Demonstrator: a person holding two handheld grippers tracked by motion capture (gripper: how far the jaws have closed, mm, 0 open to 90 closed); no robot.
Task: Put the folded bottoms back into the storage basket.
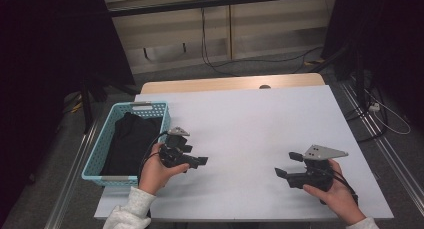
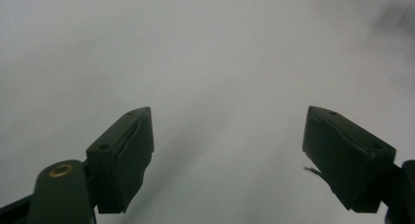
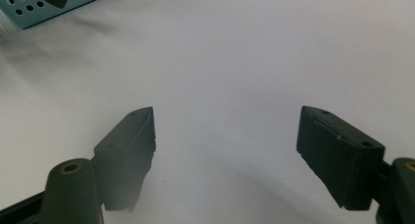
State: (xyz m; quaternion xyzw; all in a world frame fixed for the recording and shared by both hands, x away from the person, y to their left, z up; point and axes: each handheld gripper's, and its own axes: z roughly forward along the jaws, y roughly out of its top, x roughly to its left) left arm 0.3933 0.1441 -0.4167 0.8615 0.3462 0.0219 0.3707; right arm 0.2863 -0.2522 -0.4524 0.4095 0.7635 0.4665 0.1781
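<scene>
The white table carries a turquoise perforated basket at its left edge, and inside it lies a black garment, loosely folded and filling most of the tray. It looks like soft cloth: light, limp, not fragile, likely to sag and trail when lifted (a pinch on a raised fold near the upper edge seems the surest hold, since a flat patch would slip away). The left gripper hovers just right of the basket, over bare table, jaws spread wide with nothing between them, pointing toward the table's middle. The right gripper rests low near the front right, well apart from the basket, jaws likewise parted and empty, aimed leftward.
</scene>
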